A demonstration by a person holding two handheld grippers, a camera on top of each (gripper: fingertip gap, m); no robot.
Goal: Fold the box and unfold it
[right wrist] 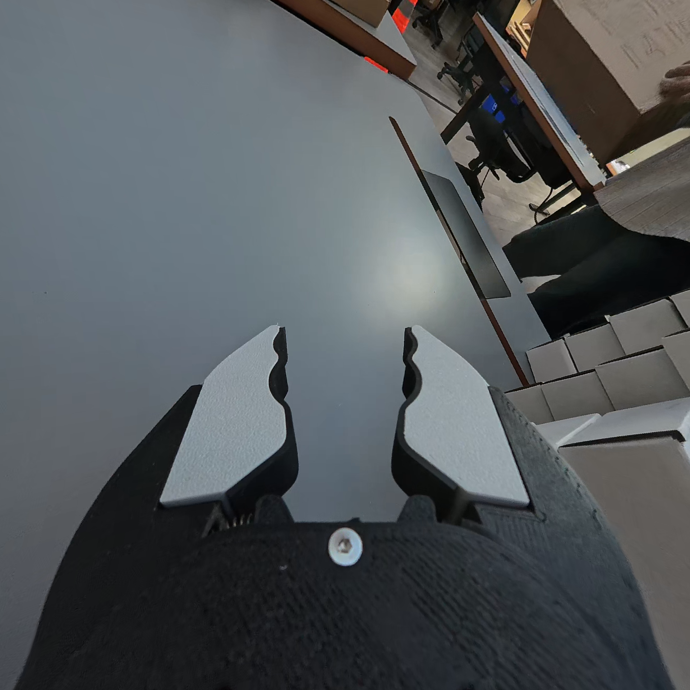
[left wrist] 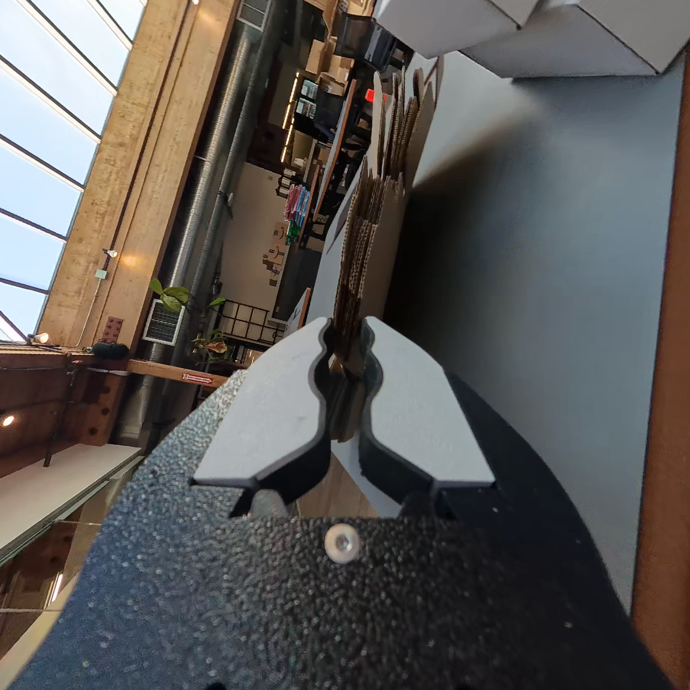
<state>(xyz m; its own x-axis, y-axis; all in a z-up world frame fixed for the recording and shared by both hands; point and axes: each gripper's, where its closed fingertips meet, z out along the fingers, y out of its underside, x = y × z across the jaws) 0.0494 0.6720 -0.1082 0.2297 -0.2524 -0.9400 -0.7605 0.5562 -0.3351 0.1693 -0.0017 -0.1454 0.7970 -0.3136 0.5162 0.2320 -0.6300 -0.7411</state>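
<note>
In the left wrist view my left gripper [left wrist: 347, 328] is shut on the edge of a flattened brown cardboard box [left wrist: 388, 231], seen edge-on with several corrugated layers showing. It is held on edge above the grey table [left wrist: 541, 261], which appears tilted sideways in this view. In the right wrist view my right gripper [right wrist: 345, 330] is open and empty, hovering over bare grey table [right wrist: 186, 186]. The held box does not show in the right wrist view.
Folded white boxes [left wrist: 560, 33] stand at the table's far end; they also show stacked at the right in the right wrist view [right wrist: 616, 373]. The table's wooden edge [left wrist: 668, 336] runs along the right. A person's dark-clad legs [right wrist: 597, 269] and a brown box [right wrist: 616, 67] are beyond the table.
</note>
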